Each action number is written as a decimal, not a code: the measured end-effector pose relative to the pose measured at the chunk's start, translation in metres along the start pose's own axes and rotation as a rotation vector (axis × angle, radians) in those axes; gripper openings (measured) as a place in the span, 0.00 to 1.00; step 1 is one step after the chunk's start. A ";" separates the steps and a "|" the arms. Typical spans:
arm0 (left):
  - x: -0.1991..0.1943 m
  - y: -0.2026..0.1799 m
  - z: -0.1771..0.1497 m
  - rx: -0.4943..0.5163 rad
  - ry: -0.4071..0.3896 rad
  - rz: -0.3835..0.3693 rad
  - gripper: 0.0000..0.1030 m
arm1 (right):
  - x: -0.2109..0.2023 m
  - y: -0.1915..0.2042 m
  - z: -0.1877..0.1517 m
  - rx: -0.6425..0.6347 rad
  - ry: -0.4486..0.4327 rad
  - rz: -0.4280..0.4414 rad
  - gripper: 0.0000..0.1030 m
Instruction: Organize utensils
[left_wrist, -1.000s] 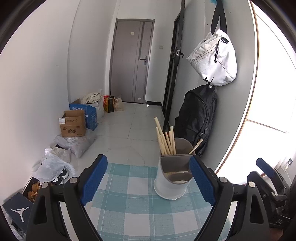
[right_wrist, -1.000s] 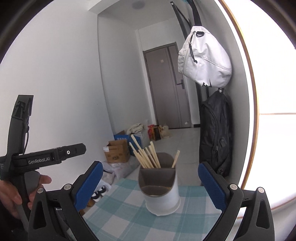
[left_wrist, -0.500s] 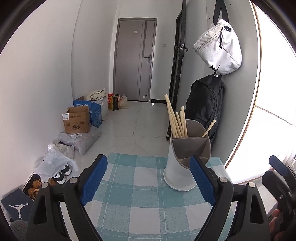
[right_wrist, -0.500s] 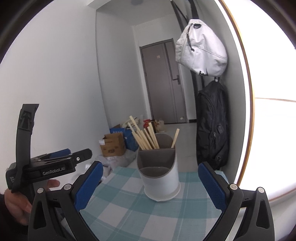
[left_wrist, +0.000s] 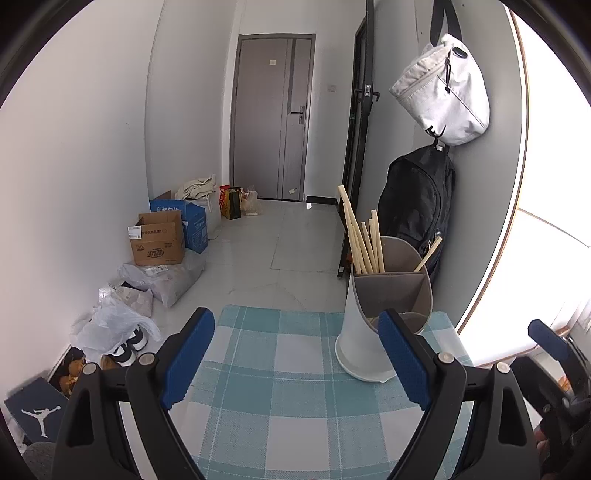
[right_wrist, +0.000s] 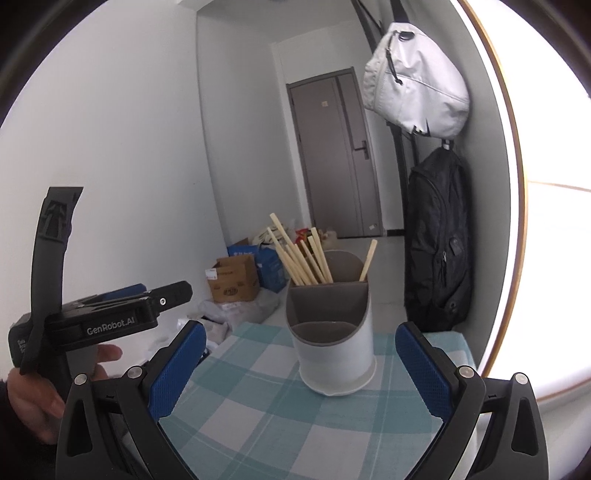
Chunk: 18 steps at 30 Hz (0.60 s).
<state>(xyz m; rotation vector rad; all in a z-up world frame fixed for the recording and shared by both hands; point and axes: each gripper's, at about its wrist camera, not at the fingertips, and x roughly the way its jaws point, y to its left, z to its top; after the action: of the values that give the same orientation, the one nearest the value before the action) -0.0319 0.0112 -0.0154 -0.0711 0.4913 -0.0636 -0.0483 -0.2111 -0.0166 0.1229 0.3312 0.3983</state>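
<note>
A white utensil holder (left_wrist: 360, 332) (right_wrist: 334, 354) with grey dividers stands on a teal checked tablecloth (left_wrist: 295, 387) (right_wrist: 280, 417). Several wooden chopsticks (left_wrist: 364, 240) (right_wrist: 301, 254) lean in its rear left compartment, and one more chopstick (right_wrist: 368, 260) stands in the rear right one. The front compartment looks empty. My left gripper (left_wrist: 295, 354) is open over the cloth, left of the holder, with nothing between its blue pads. My right gripper (right_wrist: 301, 365) is open too, and the holder stands beyond its fingertips, untouched.
A black backpack (left_wrist: 417, 206) and a white bag (left_wrist: 443, 96) hang on the right wall behind the table. Cardboard boxes (left_wrist: 157, 242), plastic bags and shoes line the floor on the left. A hand (right_wrist: 33, 398) holds the left gripper's handle, seen in the right wrist view.
Both grippers have sunk toward the table, so the holder sits higher and larger in both views. In the left wrist view it has shifted right. Both jaws stayed wide.
</note>
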 end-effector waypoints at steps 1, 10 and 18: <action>0.000 -0.001 -0.001 0.007 0.002 -0.004 0.85 | 0.000 -0.001 0.000 0.004 -0.002 -0.002 1.00; -0.005 -0.006 -0.002 0.030 -0.014 -0.008 0.85 | -0.005 -0.003 0.000 0.011 -0.001 -0.007 1.00; -0.003 -0.001 -0.002 0.009 0.000 -0.005 0.85 | -0.005 -0.002 0.000 0.000 0.003 -0.016 1.00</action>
<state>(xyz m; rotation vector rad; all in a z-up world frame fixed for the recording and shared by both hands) -0.0357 0.0099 -0.0155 -0.0631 0.4906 -0.0706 -0.0518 -0.2145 -0.0159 0.1198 0.3355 0.3831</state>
